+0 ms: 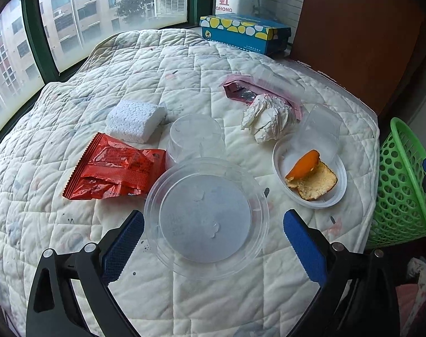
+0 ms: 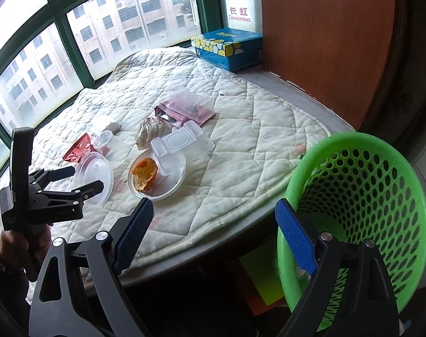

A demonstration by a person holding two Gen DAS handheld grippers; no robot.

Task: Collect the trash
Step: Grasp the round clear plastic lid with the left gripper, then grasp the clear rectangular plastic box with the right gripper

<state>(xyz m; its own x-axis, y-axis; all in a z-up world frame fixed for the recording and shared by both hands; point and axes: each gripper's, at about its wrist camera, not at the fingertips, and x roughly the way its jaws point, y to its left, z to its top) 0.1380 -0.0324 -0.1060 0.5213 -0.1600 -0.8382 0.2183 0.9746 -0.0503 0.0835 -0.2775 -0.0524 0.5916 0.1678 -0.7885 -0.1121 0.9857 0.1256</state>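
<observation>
Orange peel (image 1: 311,178) lies in white bowl (image 1: 340,174) (green basket (image 2: 381,196) looks empty).

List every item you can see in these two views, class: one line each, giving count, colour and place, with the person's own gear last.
quilted cover: one, white, spread over the table
clear lid: one, transparent, nearest the left gripper
clear cup: one, transparent, behind the lid
red wrapper: one, red, left of the lid
foam block: one, white, behind the wrapper
crumpled tissue: one, white, mid-table
pink packet: one, pink, behind the tissue
white bowl: one, holding orange peel
tissue box: one, blue and yellow, by the window
basket: one, green, right of the table
left gripper: open
right gripper: open
hand: one, holding the left gripper
</observation>
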